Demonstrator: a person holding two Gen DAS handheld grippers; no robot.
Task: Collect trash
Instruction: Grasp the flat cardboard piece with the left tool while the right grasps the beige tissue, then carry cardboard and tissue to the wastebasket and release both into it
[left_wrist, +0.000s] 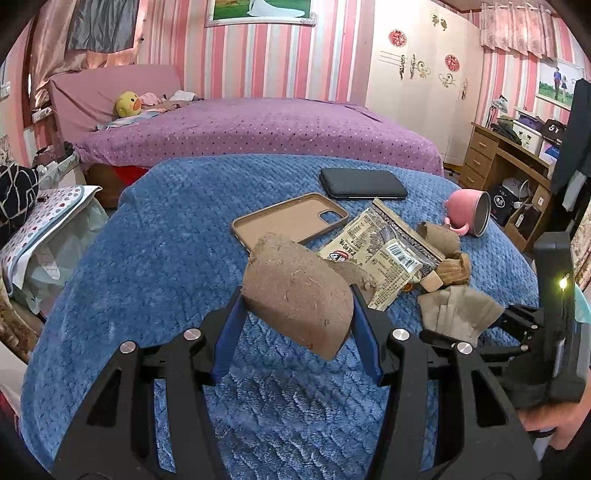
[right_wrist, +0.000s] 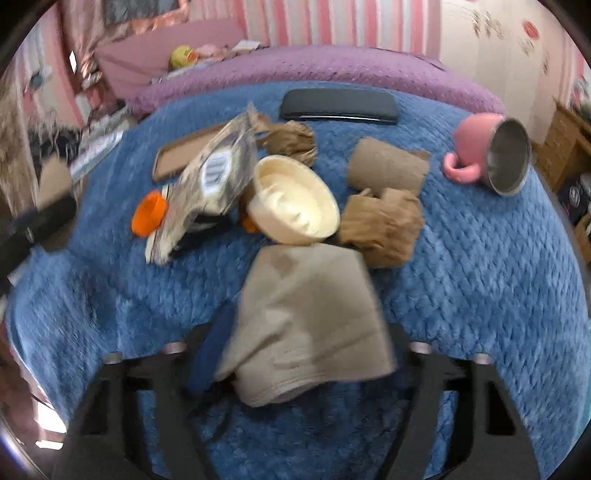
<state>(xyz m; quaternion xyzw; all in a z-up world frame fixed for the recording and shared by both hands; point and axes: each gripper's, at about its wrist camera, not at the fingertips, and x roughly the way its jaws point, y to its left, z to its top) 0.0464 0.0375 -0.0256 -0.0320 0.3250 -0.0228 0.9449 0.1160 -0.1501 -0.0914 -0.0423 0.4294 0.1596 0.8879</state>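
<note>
Left wrist view: the left gripper (left_wrist: 297, 295) pinches a flattened brown cardboard tube (left_wrist: 295, 291) between its blue pads, lifted clear of the blue blanket (left_wrist: 147, 266). Beyond the tube lie a tan phone case (left_wrist: 291, 218) and a printed snack wrapper (left_wrist: 384, 251); past the wrapper rests a dark phone (left_wrist: 362, 184), and to the wrapper's right a tipped pink mug (left_wrist: 471, 218).

The right gripper (right_wrist: 306, 332) has its jaws around a folded beige paper napkin (right_wrist: 306, 317). Blur hides the pads, so whether they press the napkin yet cannot be told. Just behind the napkin sit a cream plastic lid (right_wrist: 295, 201), crumpled brown paper (right_wrist: 384, 225), a second cardboard tube (right_wrist: 388, 168) and an orange cap (right_wrist: 147, 214) left of the lid.

No bin is clearly identifiable in either view.

Judged from this, both hands are mid-pickup. Doing it well means squeezing the napkin through its full folded thickness before lifting, so no layer slips free, and raising it straight up to avoid dragging the lid. The tube's grip looks firm; keep it level while carrying. Phone, case and mug are probably not trash and should stay.
</note>
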